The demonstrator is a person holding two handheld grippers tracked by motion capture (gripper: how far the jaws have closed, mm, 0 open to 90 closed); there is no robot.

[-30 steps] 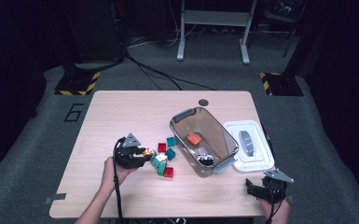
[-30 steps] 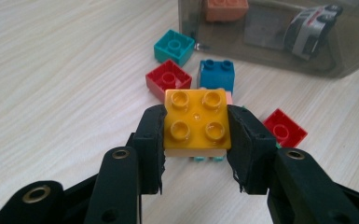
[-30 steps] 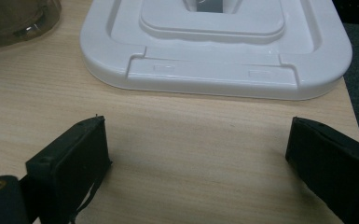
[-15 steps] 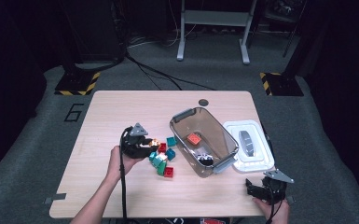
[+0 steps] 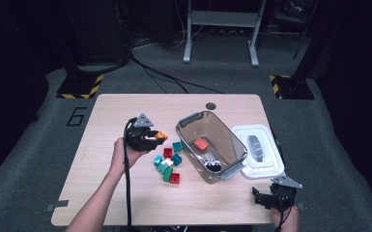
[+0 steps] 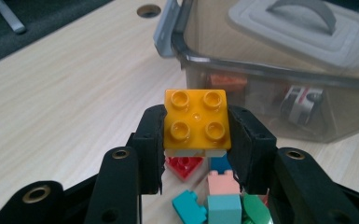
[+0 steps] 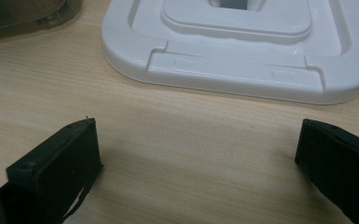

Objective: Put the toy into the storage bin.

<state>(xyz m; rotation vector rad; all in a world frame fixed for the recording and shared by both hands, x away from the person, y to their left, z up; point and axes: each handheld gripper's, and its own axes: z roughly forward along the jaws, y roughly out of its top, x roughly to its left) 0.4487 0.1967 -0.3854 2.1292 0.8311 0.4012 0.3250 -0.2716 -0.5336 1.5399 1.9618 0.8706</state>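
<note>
One yellow brick (image 6: pixel 196 119) lifted, about seven bricks left by the bin (image 5: pixel 232 164).
Brick is pinched by the left gripper (image 5: pixel 150 140); right gripper (image 7: pixel 200 161), near the tabletop's front right corner, was just opened wide, nothing held.

The left gripper (image 6: pixel 196 135) has its two black jaws clamped on a yellow four-stud brick (image 6: pixel 196 119), held up over the wooden table (image 6: pixel 65 84). Red, teal and green bricks (image 6: pixel 200 196) sit loose underneath, and the clear bin (image 6: pixel 279 79) is just behind.

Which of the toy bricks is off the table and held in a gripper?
The yellow-orange brick, clamped studs-up in the left gripper. The other loose bricks lie on the table beside the bin.
</note>
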